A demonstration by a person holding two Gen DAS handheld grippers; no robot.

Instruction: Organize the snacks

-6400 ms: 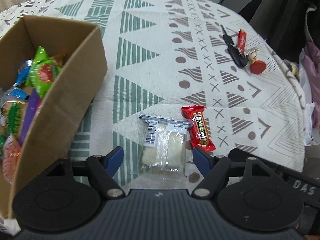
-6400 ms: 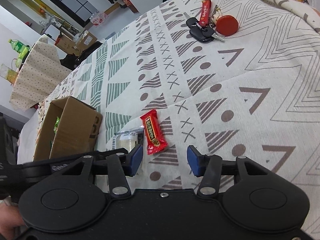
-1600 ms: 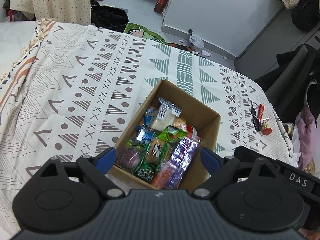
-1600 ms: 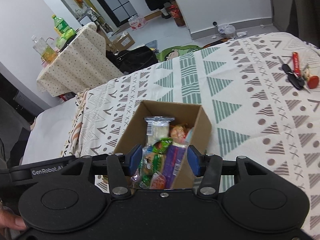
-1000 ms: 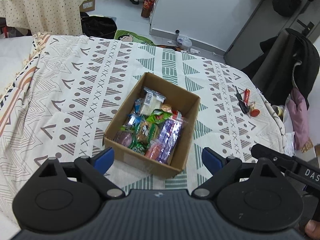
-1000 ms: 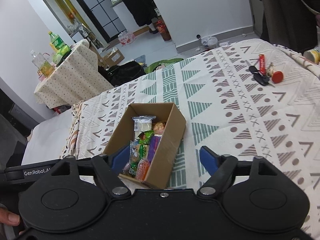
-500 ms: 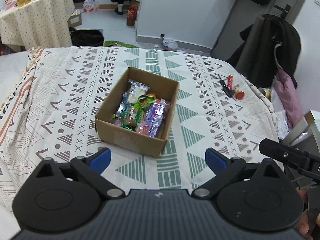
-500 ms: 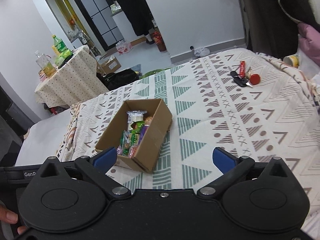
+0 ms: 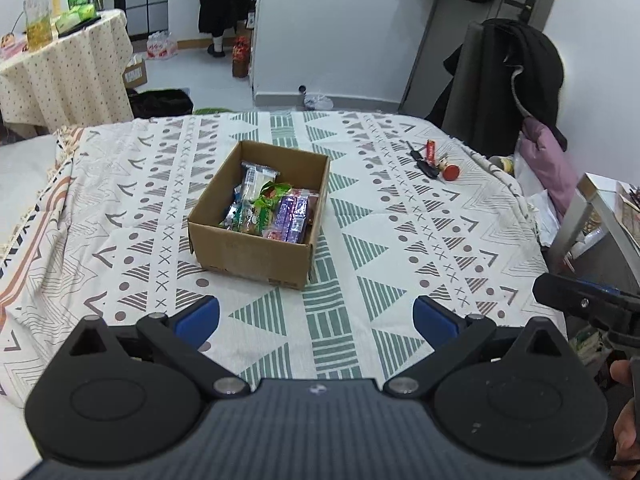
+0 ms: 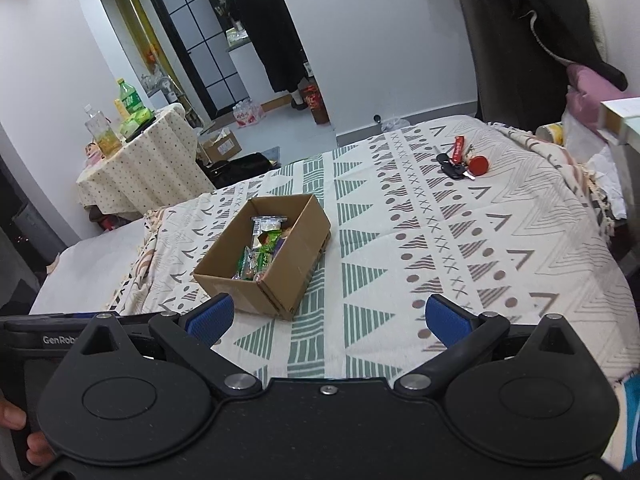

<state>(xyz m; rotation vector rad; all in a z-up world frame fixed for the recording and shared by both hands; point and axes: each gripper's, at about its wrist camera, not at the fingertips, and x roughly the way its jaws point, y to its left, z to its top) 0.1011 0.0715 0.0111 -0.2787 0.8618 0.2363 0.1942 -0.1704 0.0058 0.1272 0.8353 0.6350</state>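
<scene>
**Status: snacks boxed, both grippers empty and high above the bed**

Scanning left to right, I see a side table with bottles [image 9: 38,16] at far left, off the bed. The patterned bedspread [image 9: 120,208] carries the cardboard box [image 9: 256,248] near its middle. The snack packets [image 9: 272,212] lie inside the box, heaped and partly standing against its walls. Well apart to the right lies a bunch of keys [image 9: 430,162] with a red tag. No loose packet shows on the bedspread.

My left gripper [image 9: 316,316] is spread wide and holds nothing. My right gripper [image 10: 326,318] is likewise spread wide and empty.

Risks, as I judge them:
- The box sits on soft fabric. A push on one wall could tip it or slide it.
- The packets are heaped near the rim. A further drop could spill one over the edge.
- The red key tag could be mistaken for a snack wrapper.

Change since 6.4 s ago: the clear packet and the red bar lay then on the bedspread between my fingers. Neither lies there now, and both grippers have pulled far back from the box.
</scene>
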